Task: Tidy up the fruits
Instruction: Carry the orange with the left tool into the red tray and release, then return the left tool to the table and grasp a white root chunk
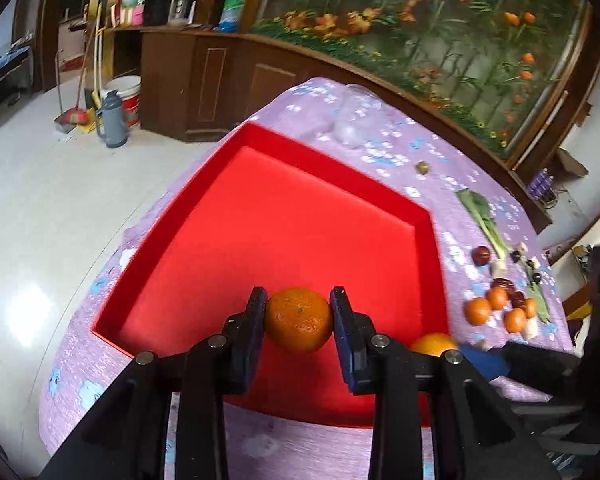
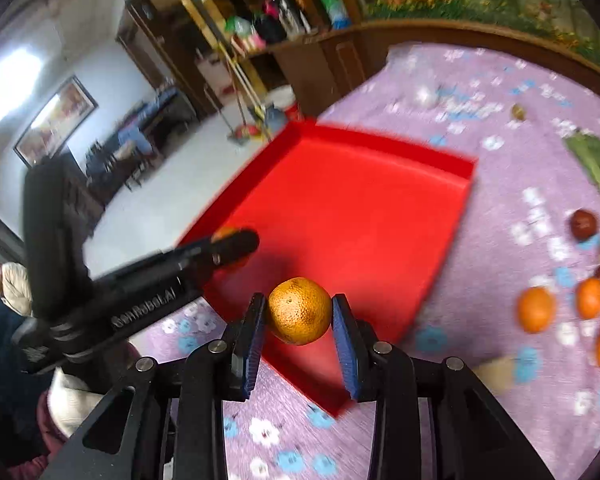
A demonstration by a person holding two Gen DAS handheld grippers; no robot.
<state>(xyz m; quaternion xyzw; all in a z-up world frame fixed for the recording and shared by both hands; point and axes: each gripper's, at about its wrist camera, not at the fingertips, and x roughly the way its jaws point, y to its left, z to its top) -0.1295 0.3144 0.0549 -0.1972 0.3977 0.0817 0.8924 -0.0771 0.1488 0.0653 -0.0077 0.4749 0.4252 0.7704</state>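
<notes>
1. The left gripper (image 1: 299, 314) clamps a mandarin (image 1: 299, 319) between its two blue pads, which press its sides, above the near part of the red tray (image 1: 388, 192).
2. The right gripper (image 2: 299, 316) pinches a second mandarin (image 2: 299, 311) the same way, held over the tray's (image 2: 440, 160) near corner; in the right wrist view the left gripper (image 2: 236, 242) shows at 9 o'clock, over the tray's left edge.
3. The tray sits on a purple flowered tablecloth (image 1: 420, 152).
4. In the left wrist view, at 3 o'clock of the tray, small mandarins (image 1: 478, 311) lie loose among dark red fruits (image 1: 481, 255) and a leafy green stalk (image 1: 484, 216).
5. The same cluster of mandarins (image 2: 536, 309) lies at 3 o'clock in the right wrist view, blurred.
6. Beyond the table at 10 o'clock, a grey flask (image 1: 111, 120) and a white bucket (image 1: 129, 94) stand on the pale floor.
</notes>
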